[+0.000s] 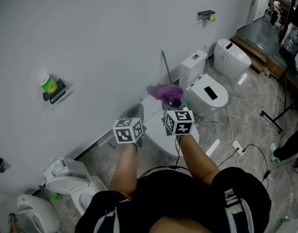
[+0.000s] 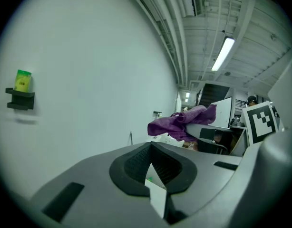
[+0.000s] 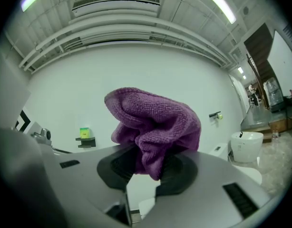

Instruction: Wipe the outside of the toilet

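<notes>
1. The toilet [image 1: 156, 136] sits right under both my grippers. It is white, and its long axis runs out from the wall [image 1: 91, 33] toward me.
2. My right gripper [image 3: 146, 163] is clamped on the purple cloth [image 3: 153, 122], which bunches up above the jaws. It hangs over the wall end of the toilet and, I judge, is not yet touching it.
3. My left gripper [image 2: 150, 148] has its jaws together with nothing between them, and it is out over the toilet's left side.
4. The toilet lies below and just ahead of the cloth, so my right arm should go down and sweep along that axis.
</notes>
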The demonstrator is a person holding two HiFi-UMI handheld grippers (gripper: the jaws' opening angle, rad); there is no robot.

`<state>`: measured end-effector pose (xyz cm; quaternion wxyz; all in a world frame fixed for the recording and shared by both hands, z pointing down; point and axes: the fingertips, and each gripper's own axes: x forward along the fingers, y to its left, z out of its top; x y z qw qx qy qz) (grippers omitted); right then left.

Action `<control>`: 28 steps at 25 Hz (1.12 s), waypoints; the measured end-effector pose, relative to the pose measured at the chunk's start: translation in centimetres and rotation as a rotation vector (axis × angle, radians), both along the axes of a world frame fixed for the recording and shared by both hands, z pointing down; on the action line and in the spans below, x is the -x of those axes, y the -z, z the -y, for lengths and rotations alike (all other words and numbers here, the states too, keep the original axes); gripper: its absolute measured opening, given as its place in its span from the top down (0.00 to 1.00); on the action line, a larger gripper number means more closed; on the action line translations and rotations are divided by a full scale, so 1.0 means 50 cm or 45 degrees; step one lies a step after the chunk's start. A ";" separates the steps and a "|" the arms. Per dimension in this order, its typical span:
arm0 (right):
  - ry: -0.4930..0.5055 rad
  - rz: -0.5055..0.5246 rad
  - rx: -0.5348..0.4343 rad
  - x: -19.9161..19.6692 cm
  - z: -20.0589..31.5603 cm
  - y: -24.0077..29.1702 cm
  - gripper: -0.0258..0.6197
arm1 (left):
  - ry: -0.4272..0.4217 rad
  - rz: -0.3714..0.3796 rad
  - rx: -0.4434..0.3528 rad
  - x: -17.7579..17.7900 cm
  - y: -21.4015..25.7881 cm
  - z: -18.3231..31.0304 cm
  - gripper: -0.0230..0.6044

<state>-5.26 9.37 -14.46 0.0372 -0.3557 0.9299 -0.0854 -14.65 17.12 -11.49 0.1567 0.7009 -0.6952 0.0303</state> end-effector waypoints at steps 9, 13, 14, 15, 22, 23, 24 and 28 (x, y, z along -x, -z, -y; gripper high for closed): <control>0.019 -0.044 -0.083 0.071 0.004 0.033 0.82 | 0.001 0.004 -0.042 0.058 0.023 0.015 0.95; 0.016 -0.036 -0.062 0.085 0.004 0.027 0.82 | -0.014 -0.016 -0.037 0.072 0.012 0.016 0.95; 0.010 -0.034 -0.060 0.087 0.005 0.027 0.82 | -0.019 -0.024 -0.041 0.075 0.012 0.017 0.95; 0.005 -0.033 -0.061 0.090 0.005 0.028 0.82 | -0.025 -0.028 -0.045 0.079 0.013 0.018 0.95; -0.018 -0.018 -0.056 0.112 -0.003 0.029 0.82 | -0.072 -0.017 -0.041 0.097 0.013 0.023 0.95; -0.022 -0.017 -0.054 0.113 -0.006 0.026 0.82 | -0.080 -0.017 -0.039 0.098 0.011 0.022 0.95; -0.025 -0.018 -0.052 0.116 -0.008 0.023 0.82 | -0.086 -0.017 -0.037 0.099 0.008 0.022 0.95; -0.029 -0.016 -0.048 0.132 -0.014 0.016 0.82 | -0.099 -0.025 -0.031 0.109 -0.002 0.015 0.95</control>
